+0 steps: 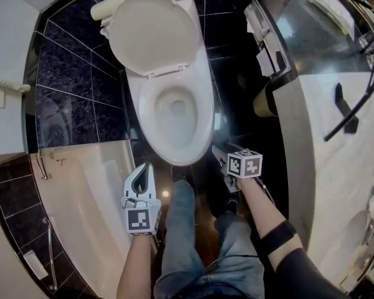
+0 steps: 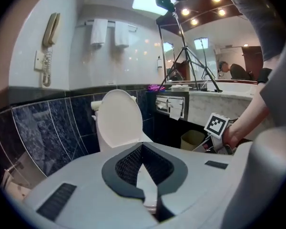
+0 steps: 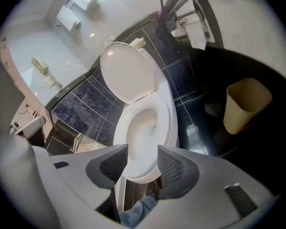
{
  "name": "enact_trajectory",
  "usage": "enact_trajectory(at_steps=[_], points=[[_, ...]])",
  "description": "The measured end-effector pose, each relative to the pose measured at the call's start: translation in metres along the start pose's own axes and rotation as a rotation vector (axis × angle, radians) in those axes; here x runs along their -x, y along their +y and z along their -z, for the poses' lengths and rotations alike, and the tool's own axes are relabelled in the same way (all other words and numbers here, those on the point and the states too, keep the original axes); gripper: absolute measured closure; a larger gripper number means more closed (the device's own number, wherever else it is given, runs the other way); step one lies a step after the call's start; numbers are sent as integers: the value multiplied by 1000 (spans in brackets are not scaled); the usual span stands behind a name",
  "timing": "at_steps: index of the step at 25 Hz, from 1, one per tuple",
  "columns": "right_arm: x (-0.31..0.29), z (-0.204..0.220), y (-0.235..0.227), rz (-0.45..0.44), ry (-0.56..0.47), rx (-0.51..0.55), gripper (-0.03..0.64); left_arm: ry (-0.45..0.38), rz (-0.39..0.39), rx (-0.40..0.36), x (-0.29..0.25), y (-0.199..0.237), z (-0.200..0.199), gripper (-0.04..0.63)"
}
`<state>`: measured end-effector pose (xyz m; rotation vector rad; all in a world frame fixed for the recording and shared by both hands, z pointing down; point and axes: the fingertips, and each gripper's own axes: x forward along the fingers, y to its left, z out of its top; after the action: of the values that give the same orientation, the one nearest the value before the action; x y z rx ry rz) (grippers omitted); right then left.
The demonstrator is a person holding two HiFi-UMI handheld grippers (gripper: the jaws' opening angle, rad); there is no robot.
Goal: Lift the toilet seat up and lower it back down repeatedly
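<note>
Hand-held gripper, right: spread, empty, aimed at white ceramic bowl.
Hand-held gripper, left: pressed together, empty.
White oval plastic toilet seat: upright against tank; you'd lower it next.

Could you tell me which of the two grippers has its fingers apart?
The right gripper: its fingers stand apart, framing the front rim of the toilet bowl, whereas the fingers of the left gripper meet at their tips.
</note>
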<state>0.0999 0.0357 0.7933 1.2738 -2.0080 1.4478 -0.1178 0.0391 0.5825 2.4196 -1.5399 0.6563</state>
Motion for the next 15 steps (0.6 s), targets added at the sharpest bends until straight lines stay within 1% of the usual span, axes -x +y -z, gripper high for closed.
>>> enact_trajectory(at_steps=[3,7,10,12,15], points=[[-30,12,-18,-31,-11,-117,403,19,-6,7,-13,1,30,597],[-64,20,-37,-63,-16,-215,403,26,2,-9,-30,2,58,597],[-86,23,-48,-79,-32,-317,405,31,-18,36,-43,4,66,597],[-99,24,-54,-79,-40,-368,405,34,-18,40,-50,5,71,597],[-114,25,-63,-74,-40,-415,405,37,-15,46,-58,6,77,597]])
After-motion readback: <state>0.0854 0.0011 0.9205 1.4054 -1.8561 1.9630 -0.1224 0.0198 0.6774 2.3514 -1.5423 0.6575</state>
